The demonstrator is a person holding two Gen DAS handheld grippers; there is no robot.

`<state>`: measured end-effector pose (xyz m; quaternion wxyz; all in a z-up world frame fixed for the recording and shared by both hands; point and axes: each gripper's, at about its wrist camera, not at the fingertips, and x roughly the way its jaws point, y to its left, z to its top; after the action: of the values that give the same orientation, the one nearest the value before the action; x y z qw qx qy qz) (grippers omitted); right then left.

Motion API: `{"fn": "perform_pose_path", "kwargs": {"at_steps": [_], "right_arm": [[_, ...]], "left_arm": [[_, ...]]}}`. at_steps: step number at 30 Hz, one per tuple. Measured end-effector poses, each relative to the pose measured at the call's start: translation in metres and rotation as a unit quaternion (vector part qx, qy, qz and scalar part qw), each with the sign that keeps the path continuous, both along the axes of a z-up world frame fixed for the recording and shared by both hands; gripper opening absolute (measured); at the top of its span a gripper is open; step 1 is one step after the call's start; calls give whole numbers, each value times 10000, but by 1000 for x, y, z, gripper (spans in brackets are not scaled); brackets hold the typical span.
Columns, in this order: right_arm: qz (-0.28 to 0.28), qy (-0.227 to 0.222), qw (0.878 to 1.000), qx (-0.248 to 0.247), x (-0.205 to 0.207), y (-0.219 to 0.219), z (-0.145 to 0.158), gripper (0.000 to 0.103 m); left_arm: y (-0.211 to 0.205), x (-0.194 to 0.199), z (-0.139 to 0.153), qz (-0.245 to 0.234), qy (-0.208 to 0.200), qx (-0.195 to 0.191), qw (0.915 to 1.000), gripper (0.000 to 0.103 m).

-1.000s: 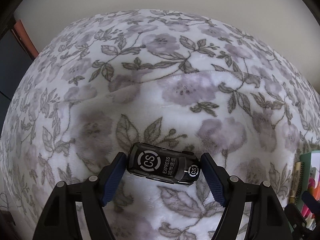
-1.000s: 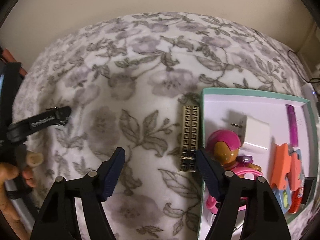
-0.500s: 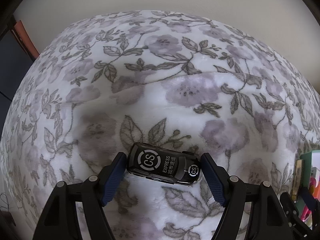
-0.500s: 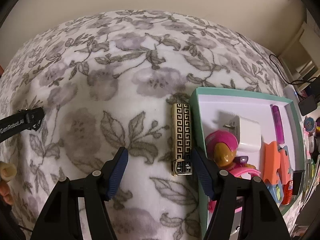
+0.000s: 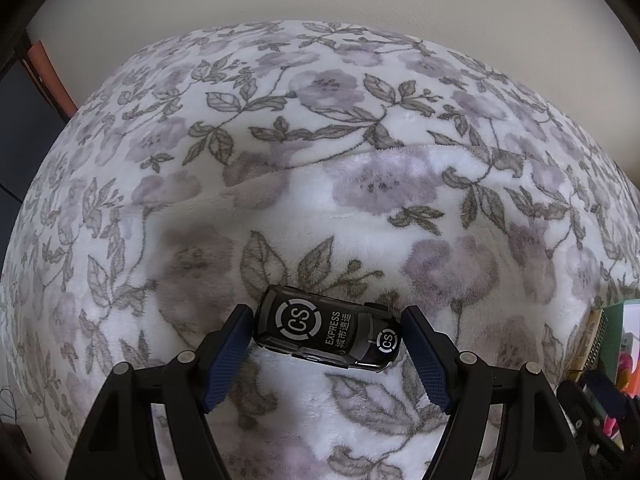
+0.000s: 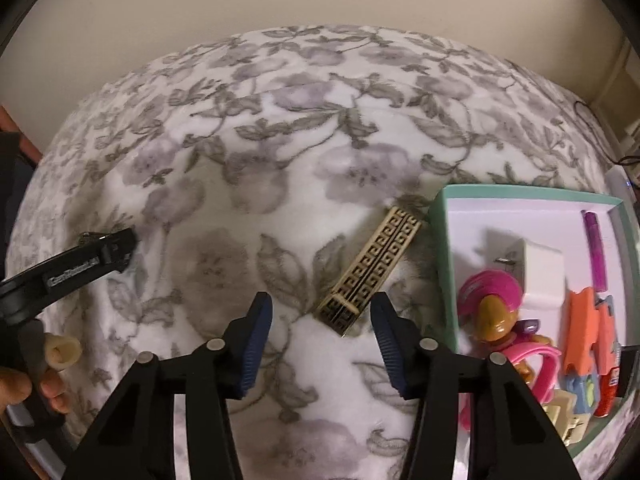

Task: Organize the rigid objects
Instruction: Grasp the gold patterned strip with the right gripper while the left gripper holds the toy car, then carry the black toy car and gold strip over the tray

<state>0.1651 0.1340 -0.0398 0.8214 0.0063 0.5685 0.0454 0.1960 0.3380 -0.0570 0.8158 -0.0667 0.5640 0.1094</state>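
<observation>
The left gripper is closed on a black toy car, which sits crosswise between the blue pads, held above a floral blanket. The car's roof carries a white ring with "CS" and the word "EXPRESS", and its hood, with a smaller "CS" ring, points right. At the far right edge of the left wrist view, the corner of a green box and a sliver of a gold patterned piece peek in.

The right gripper is open and empty, its two blue pads spread wide just above the blanket. A gold and black patterned bar lies on the blanket, slanted, with its near end between the fingertips and its far end close to the corner of the green box.

The box lies to the right on the blanket. Its white inside holds a white charger plug, a pink and brown toy figure, an orange piece and a purple stick along the far right side.

At the left of the right wrist view, part of the left gripper's black frame shows, and a person's hand grips its handle near the lower left corner.
</observation>
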Motion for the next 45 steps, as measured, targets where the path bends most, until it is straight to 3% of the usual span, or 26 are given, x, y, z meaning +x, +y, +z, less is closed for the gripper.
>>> {"fn": "perform_pose_path", "kwargs": {"at_steps": [7,14,23,36,45], "right_arm": [[-347,84,9993,-77,13,-7,-13,45],[-256,4,9994,-230,25,-1,-16,44],[58,-115,9994,-320,22,7,-15,22],[54,-194,9997,-160,-3,-9,4,21],[-113,-312,9994,123,-31,-40,39,21]], "left_arm": [[-1,2,-2,-9,-43,-6,10000,78],[0,6,-4,-54,-109,21,9999,78],[0,6,-7,-70,-195,-1,9998,78],[-3,-5,23,-12,-403,169,9990,78],[-43,-32,60,-237,-510,259,9981,78]]}}
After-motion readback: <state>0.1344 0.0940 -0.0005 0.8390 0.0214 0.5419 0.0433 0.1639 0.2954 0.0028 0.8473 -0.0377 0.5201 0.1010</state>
